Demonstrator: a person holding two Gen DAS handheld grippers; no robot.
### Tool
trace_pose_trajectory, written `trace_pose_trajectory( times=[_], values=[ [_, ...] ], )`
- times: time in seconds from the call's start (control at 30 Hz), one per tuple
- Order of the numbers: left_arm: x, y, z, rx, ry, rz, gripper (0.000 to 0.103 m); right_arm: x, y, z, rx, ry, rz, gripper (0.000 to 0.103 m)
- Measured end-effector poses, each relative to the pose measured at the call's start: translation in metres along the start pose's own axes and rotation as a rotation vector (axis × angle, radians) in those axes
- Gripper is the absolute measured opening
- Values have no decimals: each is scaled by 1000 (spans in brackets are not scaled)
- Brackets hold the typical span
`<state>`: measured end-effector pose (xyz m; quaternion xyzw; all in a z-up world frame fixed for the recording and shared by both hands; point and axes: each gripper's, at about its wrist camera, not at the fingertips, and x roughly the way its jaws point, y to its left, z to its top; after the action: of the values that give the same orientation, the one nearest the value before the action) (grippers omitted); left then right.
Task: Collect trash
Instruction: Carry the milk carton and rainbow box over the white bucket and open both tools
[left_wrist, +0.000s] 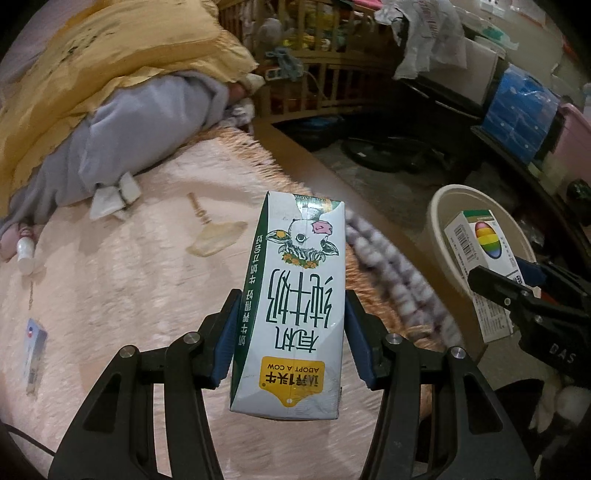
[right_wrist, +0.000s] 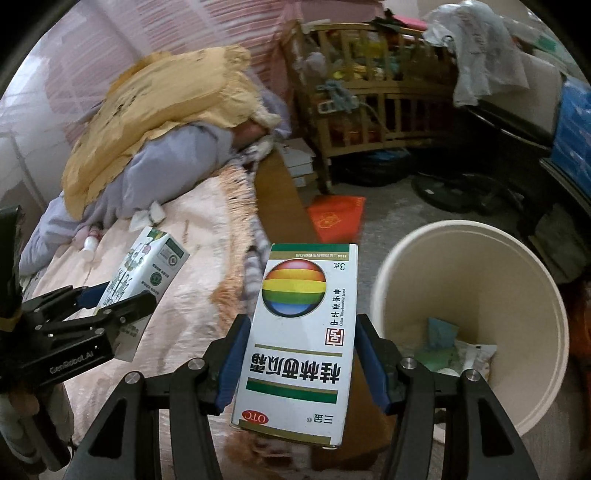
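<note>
My left gripper (left_wrist: 290, 332) is shut on a white and green milk carton (left_wrist: 291, 295) with a cow picture, held above the pink bed cover; the carton also shows in the right wrist view (right_wrist: 147, 273). My right gripper (right_wrist: 301, 354) is shut on a white medicine box (right_wrist: 299, 339) with a rainbow ball, held just left of the cream trash bin (right_wrist: 476, 266). In the left wrist view the box (left_wrist: 480, 247) hangs over the bin's rim (left_wrist: 439, 206). The bin holds some wrappers (right_wrist: 458, 350).
On the bed lie a small white bottle (left_wrist: 26, 251), a small blue and white box (left_wrist: 35, 350), a yellowish wrapper (left_wrist: 216, 236) and crumpled tissues (left_wrist: 114, 195). A yellow pillow (left_wrist: 110, 66) and grey blanket (left_wrist: 122, 129) lie behind. A wooden crib (right_wrist: 369, 110) stands on the cluttered floor.
</note>
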<state>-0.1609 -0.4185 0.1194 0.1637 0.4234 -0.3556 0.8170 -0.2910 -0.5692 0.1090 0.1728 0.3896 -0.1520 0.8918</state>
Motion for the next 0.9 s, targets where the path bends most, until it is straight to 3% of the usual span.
trace_pose_trajectory(
  times=[0.63, 0.9],
  values=[
    [33, -89, 37, 99, 56, -183, 51, -11, -106, -11, 202, 11, -122, 55],
    [54, -121, 48, 75, 114, -330, 52, -12, -143, -20, 309, 11, -167, 55]
  ],
)
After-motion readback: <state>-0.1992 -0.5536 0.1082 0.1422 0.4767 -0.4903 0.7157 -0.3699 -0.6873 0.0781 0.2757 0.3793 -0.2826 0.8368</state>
